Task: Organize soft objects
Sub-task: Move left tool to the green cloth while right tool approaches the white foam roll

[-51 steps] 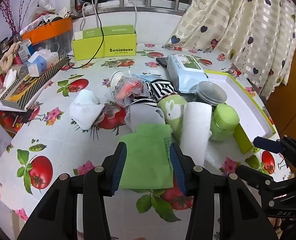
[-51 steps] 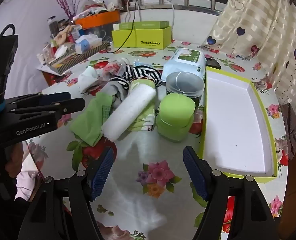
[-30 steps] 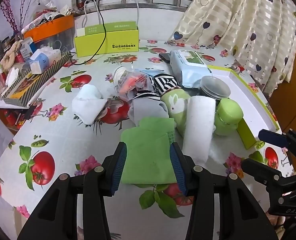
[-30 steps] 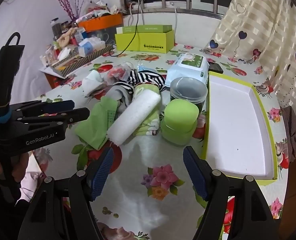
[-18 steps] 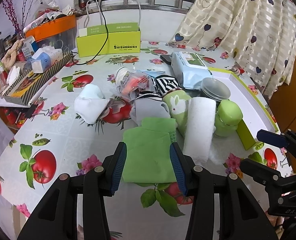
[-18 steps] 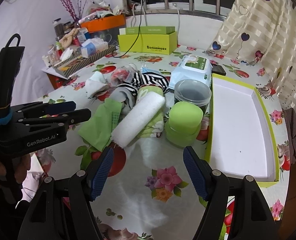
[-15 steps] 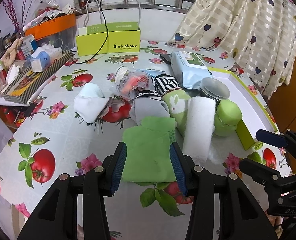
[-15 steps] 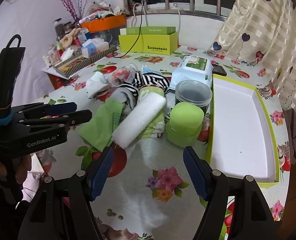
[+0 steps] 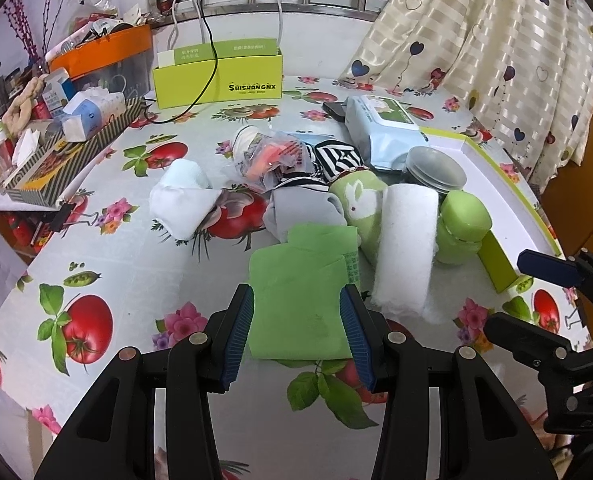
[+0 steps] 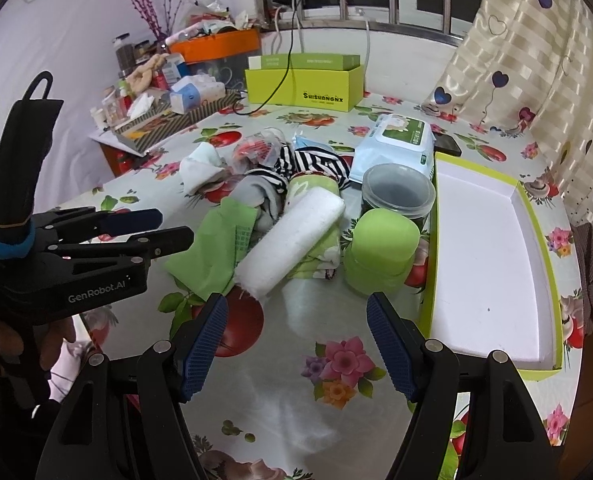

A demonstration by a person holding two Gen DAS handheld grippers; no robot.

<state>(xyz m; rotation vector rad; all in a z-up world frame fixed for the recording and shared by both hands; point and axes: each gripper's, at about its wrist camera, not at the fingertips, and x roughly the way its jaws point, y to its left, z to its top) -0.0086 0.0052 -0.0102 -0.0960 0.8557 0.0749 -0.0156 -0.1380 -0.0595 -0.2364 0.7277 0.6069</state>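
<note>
A pile of soft things lies mid-table: a folded green cloth [image 9: 300, 280], a white rolled towel [image 9: 406, 248], a green rabbit-print towel [image 9: 356, 200], a grey cloth [image 9: 300, 206], a black-and-white striped cloth [image 9: 336, 156] and a white cloth [image 9: 184, 200] off to the left. My left gripper [image 9: 297, 294] hangs open above the near end of the green cloth. In the right wrist view it [image 10: 174, 224] hovers left of the green cloth [image 10: 216, 248], apart from it. My right gripper [image 10: 296, 302] is open over bare tablecloth in front of the white towel [image 10: 292, 240].
A white tray with a green rim [image 10: 492, 256] lies at the right. Beside it stand a green jar [image 10: 384, 248], a clear lidded tub [image 10: 396, 196] and a wipes pack [image 10: 400, 140]. A yellow-green box [image 9: 216, 80] and a cluttered striped tray [image 9: 68, 152] sit at the back left.
Both views drew back slightly from the pile at first, then held still. Neither gripper's jaws changed and nothing on the table moved.
</note>
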